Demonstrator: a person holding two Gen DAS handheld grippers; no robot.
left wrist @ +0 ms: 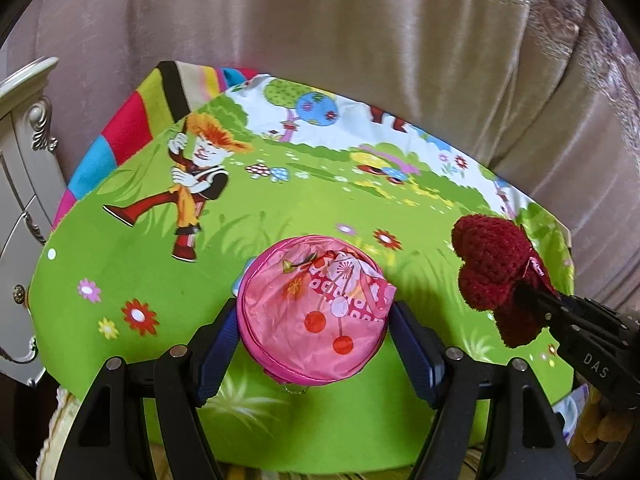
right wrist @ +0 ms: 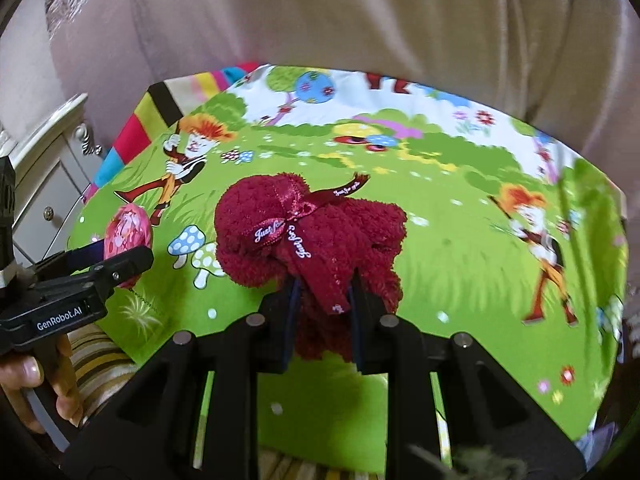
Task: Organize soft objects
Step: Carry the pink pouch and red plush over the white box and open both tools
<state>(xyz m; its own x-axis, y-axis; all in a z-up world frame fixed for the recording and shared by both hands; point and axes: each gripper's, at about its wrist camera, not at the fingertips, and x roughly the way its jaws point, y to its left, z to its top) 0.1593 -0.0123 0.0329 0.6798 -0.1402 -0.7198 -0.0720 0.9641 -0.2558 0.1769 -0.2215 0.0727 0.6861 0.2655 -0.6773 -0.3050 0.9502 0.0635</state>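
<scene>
A flat, round pink fabric pouch (left wrist: 312,304) with a cherry print sits between the blue pads of my left gripper (left wrist: 316,344), which is shut on its sides and holds it above the green mat. A dark red plush toy (right wrist: 280,220) with a "Just for you" ribbon is pinched between the narrow-set fingers of my right gripper (right wrist: 323,286). In the left wrist view the red plush toy (left wrist: 496,280) hangs at the right, off the tip of the right gripper (left wrist: 532,300). The right wrist view shows the left gripper (right wrist: 120,256) with the pink pouch (right wrist: 128,232) at the far left.
A green cartoon-print mat (left wrist: 140,260) covers the surface below both grippers. A cream carved cabinet (left wrist: 24,160) stands at the left. Beige draped fabric (left wrist: 360,40) fills the back. A person's hand (right wrist: 24,376) grips the left tool's handle over a striped cloth (right wrist: 100,356).
</scene>
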